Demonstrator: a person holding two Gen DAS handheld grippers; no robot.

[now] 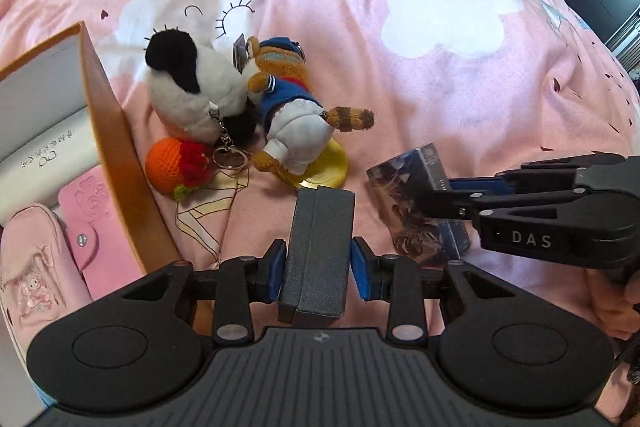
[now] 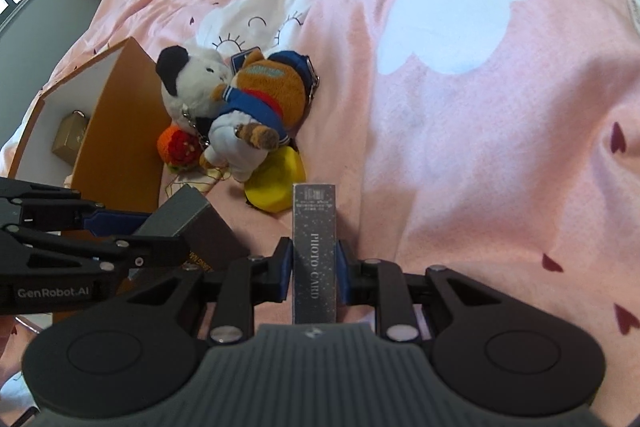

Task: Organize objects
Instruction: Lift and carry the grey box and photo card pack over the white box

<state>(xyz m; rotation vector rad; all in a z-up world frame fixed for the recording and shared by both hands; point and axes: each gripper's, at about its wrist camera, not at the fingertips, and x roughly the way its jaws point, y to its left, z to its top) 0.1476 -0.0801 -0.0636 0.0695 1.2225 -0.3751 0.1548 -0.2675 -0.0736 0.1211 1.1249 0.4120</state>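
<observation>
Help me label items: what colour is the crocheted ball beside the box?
Orange with a red patch and a green bit: crocheted ball, clearest in the left wrist view.

Bright, soft daylight, faint shadows, sharp focus, heavy fisheye bending at edges.

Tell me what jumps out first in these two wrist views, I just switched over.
Both grippers are loaded: the left gripper clamps a dark grey box, and the right gripper clamps a box marked PHOTO CARD. Beyond them, on the pink bedspread, plush toys lie piled beside an open orange box.
</observation>
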